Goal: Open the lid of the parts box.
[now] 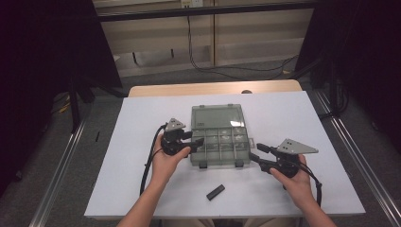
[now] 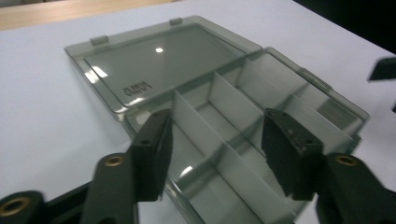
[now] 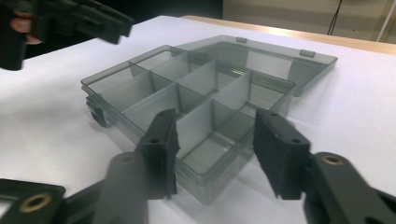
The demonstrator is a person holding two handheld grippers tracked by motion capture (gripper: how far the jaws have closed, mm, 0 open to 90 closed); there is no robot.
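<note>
A smoky clear compartment box [image 1: 221, 147] lies on the white table with its lid [image 1: 217, 116] folded flat behind it. Its compartments [image 2: 233, 116] look empty. My left gripper [image 1: 194, 138] is at the box's left edge, open, its jaws [image 2: 217, 128] spread over the near-left compartments and holding nothing. My right gripper [image 1: 258, 152] is at the box's right front corner, also open, with the corner compartments [image 3: 205, 140] showing between its jaws [image 3: 214, 128]. Neither gripper holds the box.
A small black bar [image 1: 215, 192] lies on the white sheet [image 1: 142, 123] near the front edge, between my forearms. A wooden table edge [image 1: 189, 89] runs along the back. Dark frames and cables stand beyond the table.
</note>
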